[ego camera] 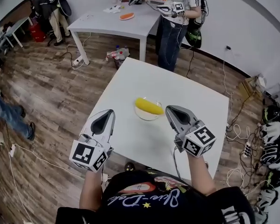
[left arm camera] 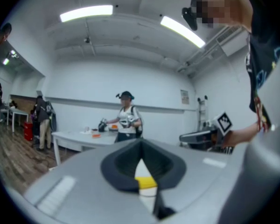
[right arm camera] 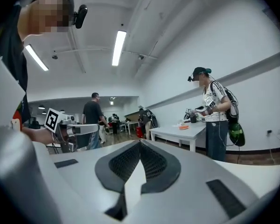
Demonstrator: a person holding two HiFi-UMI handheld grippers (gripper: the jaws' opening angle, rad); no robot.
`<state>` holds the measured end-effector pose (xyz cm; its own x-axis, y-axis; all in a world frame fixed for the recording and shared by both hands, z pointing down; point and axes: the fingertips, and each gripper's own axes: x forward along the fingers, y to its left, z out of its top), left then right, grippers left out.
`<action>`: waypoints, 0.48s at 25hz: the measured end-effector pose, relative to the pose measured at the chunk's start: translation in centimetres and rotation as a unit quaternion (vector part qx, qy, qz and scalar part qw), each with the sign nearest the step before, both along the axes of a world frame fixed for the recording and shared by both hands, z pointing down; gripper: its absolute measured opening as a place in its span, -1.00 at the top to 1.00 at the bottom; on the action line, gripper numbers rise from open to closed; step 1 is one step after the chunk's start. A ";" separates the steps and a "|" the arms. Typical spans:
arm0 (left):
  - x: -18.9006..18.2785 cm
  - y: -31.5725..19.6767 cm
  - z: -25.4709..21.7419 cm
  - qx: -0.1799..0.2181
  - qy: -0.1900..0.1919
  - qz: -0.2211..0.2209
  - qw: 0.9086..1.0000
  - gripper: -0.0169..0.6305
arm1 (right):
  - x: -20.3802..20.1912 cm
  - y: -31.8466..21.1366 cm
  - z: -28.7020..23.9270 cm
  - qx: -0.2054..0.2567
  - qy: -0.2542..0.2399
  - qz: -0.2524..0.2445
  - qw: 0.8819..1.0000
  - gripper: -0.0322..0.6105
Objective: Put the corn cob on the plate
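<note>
Yellow corn cob (ego camera: 149, 106) on plate (ego camera: 146, 118); left gripper (ego camera: 110, 112), right gripper (ego camera: 168, 109) closed (shirt lettering (ego camera: 140, 197) unreadable).

Shirt print (ego camera: 144, 197): cursive script, unreadable.
Wall notice (left arm camera: 184, 96): too small to read.
Cube markers (ego camera: 89, 155): square patterns, no letters.

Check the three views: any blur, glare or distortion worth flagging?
Head view: heavy fisheye, wall line curves; corn and plate sharp, evenly lit. Left gripper view: round vignette, ceiling lights blown out, left tongs soft. Right gripper view: same vignette, light strip glaring, right tongs crisper.
</note>
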<state>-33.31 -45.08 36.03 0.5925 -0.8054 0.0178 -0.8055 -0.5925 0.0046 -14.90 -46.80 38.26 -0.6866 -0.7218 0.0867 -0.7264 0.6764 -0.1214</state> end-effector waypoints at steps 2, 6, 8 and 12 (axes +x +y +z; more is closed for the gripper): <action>0.8 -0.1 0.0 0.002 -0.002 0.008 1.000 0.95 | 0.5 0.4 -0.1 -0.004 -0.007 0.005 1.000 0.85; 2.0 -0.5 0.0 -0.002 0.000 0.023 1.000 0.95 | 0.9 0.4 -0.3 -0.009 -0.010 0.005 1.000 0.85; 2.5 -0.7 0.0 -0.003 0.000 0.027 1.000 0.95 | 1.1 0.4 -0.3 -0.012 -0.011 0.007 1.000 0.85; 2.8 -0.6 -0.3 -0.001 -0.004 0.026 1.000 0.95 | 1.6 0.5 0.2 -0.028 -0.011 0.007 1.000 0.85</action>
<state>-30.46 -45.69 35.70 0.6333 -0.7735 0.0247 -0.7738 -0.6335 0.0005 -13.31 -46.31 38.46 -0.6788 -0.7256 0.1128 -0.7324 0.6578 -0.1756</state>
